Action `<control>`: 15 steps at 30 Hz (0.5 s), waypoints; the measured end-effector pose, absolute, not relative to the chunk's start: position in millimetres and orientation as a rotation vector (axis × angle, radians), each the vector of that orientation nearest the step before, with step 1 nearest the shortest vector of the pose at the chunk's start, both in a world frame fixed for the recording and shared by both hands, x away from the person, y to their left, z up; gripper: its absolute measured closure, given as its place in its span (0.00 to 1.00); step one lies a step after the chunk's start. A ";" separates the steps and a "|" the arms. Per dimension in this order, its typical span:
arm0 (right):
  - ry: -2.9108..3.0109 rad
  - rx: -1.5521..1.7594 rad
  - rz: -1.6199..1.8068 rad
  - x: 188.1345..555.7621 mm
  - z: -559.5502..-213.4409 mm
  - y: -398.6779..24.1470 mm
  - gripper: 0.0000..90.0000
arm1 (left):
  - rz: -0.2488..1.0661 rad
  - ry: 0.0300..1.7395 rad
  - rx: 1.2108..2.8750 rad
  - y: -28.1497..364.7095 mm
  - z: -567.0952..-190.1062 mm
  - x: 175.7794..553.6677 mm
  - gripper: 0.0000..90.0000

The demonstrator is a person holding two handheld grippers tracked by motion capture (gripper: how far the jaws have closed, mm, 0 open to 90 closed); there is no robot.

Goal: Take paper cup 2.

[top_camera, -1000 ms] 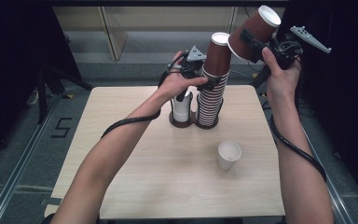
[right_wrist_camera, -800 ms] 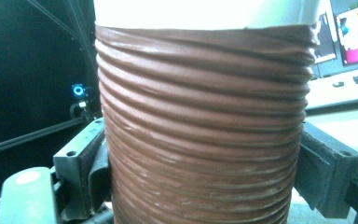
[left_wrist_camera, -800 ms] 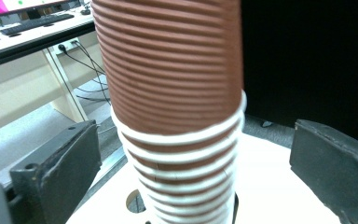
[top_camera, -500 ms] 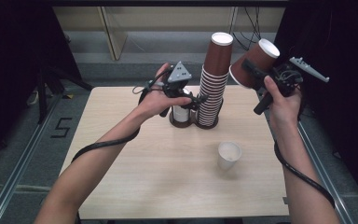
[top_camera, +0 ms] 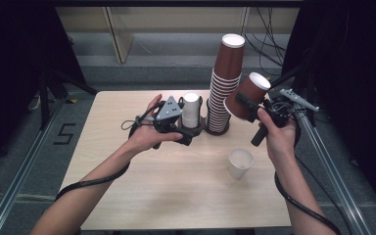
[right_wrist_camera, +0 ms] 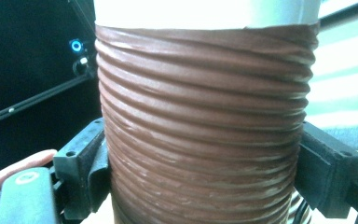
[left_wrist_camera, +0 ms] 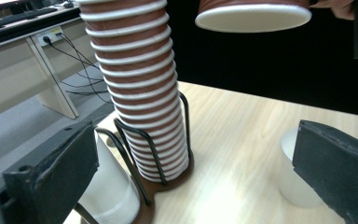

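Right gripper [top_camera: 245, 105] is clamping a brown ribbed paper cup [top_camera: 247, 96] w/ white bottom; we're holding it tilted, above table, just right of the cup stack [top_camera: 223, 83]. Left gripper [top_camera: 183, 128] is gaping wide, holding nothing.

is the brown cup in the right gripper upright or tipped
Tipped: in the high view the brown cup leans up and to the right, its white end highest, clamped by the right gripper.

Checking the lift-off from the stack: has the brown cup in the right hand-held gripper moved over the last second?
Yes. The brown cup has come down, from level with the top of the tall brown stack to beside its middle.
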State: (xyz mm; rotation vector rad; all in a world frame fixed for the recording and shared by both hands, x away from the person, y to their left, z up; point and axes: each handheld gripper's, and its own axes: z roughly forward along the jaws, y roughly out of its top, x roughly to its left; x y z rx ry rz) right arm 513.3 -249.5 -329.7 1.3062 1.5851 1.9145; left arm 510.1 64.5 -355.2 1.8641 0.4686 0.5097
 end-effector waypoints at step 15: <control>1.757 1.509 1.998 502.6 -379.2 -198.1 0.19 | 0.486 0.462 1.873 68.0 -384.1 486.4 0.00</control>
